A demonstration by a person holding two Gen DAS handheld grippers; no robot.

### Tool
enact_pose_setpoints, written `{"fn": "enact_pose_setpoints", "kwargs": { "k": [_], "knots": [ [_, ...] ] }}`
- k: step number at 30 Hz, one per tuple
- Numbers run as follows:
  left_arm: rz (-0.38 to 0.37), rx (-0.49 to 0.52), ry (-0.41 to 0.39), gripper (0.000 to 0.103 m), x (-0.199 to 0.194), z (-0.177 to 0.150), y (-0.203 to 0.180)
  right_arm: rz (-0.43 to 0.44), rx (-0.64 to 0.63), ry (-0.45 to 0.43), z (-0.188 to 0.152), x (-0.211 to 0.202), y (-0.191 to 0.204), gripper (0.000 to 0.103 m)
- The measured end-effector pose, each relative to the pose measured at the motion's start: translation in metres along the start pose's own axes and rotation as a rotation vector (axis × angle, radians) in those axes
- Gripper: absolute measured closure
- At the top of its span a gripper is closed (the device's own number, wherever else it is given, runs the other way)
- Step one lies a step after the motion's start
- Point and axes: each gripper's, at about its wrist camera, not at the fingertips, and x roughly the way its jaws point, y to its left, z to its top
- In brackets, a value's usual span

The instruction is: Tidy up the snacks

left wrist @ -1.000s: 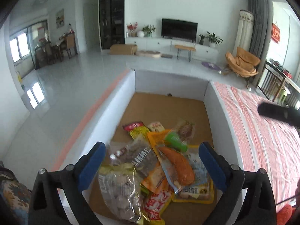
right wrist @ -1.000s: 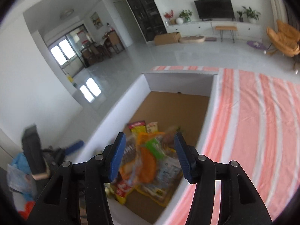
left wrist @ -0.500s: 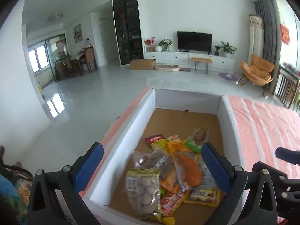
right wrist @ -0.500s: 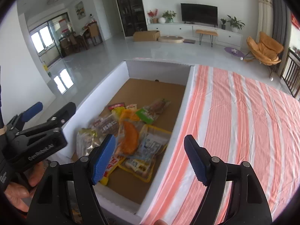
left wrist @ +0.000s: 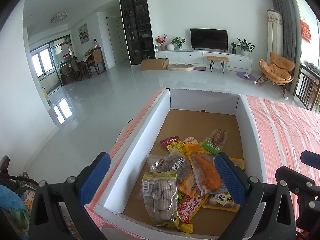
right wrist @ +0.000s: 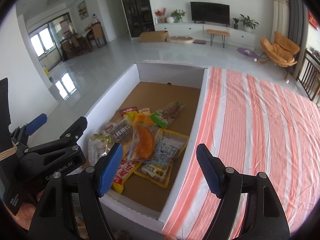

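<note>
Blue-padded and spread to its widest, the left gripper hangs empty above the near end of the white box, its jaws having just finished opening. Snack packets lie heaped on the box's cardboard floor toward six o'clock; twelve o'clock is bare. The right gripper has just been opening too, holding nothing, straddling the box's three-o'clock wall. Judging by this, a drop-off is done; next comes fetching another snack. The striped cloth at three o'clock offers open room.
</note>
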Motion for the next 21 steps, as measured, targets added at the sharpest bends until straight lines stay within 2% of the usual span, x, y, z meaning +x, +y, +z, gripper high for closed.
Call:
{"fn": "enact_pose_setpoints", "kwargs": {
  "k": [15,21],
  "knots": [
    [-0.004,-0.001,0.010,0.000,0.003,0.000,0.002,-0.012,-0.037,0.019,0.001,0.006,0.011,0.024],
    [-0.038,-0.022,0.022,0.000,0.006,-0.002,0.006,-0.013,-0.037,0.028,0.000,0.009,0.013,0.024]
  ]
}}
